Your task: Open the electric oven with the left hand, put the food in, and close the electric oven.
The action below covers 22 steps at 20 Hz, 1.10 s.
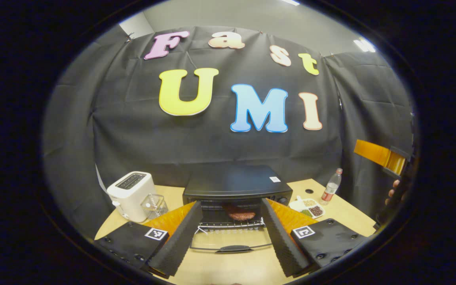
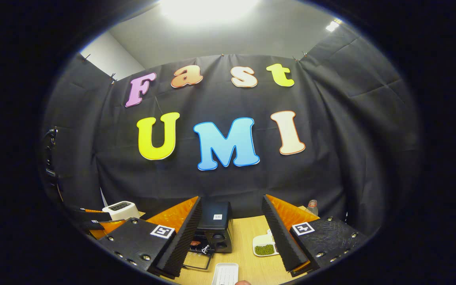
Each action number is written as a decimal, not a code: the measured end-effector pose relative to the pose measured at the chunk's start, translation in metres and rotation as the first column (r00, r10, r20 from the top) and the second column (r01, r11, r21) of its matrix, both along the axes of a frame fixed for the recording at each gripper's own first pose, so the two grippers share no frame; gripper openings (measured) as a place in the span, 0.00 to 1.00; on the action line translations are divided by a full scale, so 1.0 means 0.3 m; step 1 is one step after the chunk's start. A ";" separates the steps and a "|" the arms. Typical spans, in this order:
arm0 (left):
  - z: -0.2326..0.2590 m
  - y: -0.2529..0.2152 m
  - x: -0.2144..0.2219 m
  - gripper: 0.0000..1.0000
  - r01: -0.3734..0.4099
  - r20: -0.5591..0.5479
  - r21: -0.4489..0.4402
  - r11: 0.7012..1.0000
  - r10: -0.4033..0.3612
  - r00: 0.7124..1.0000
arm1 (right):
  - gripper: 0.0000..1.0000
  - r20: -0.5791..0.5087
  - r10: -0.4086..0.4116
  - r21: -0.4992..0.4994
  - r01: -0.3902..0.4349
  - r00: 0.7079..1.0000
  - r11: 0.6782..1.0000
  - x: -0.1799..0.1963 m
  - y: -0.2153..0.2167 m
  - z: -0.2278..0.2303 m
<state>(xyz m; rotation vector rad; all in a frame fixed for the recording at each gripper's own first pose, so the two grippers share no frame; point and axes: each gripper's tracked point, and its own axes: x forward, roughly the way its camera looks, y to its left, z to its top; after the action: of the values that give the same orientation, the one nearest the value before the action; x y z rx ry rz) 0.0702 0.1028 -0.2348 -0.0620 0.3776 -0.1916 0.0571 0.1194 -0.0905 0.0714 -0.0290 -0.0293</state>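
The food (image 1: 239, 214) lies on the rack inside the oven (image 1: 237, 189), whose door (image 1: 231, 248) hangs open crosswise straight ahead of the spread, empty left hand-held gripper (image 1: 231, 233), the nearer one.

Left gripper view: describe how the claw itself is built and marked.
The left claw has two long wedge-shaped fingers with ribbed inner faces. Each sits on a flat black block studded with round screws. Each block carries a square black-and-white tag. The right claw, seen in the right gripper view, is built alike.
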 end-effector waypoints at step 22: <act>-0.745 -0.137 -0.129 0.98 0.002 -0.584 -0.013 1.000 -0.009 0.811 | 0.92 -0.051 -0.111 -0.059 0.108 0.992 0.992 -0.036 -0.282 -0.048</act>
<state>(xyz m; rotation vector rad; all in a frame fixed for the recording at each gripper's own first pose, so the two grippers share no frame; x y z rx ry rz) 0.0316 0.0617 -0.4583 -0.1329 0.9987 -0.1778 0.0465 0.0347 -0.1050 0.0123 0.0210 -0.1405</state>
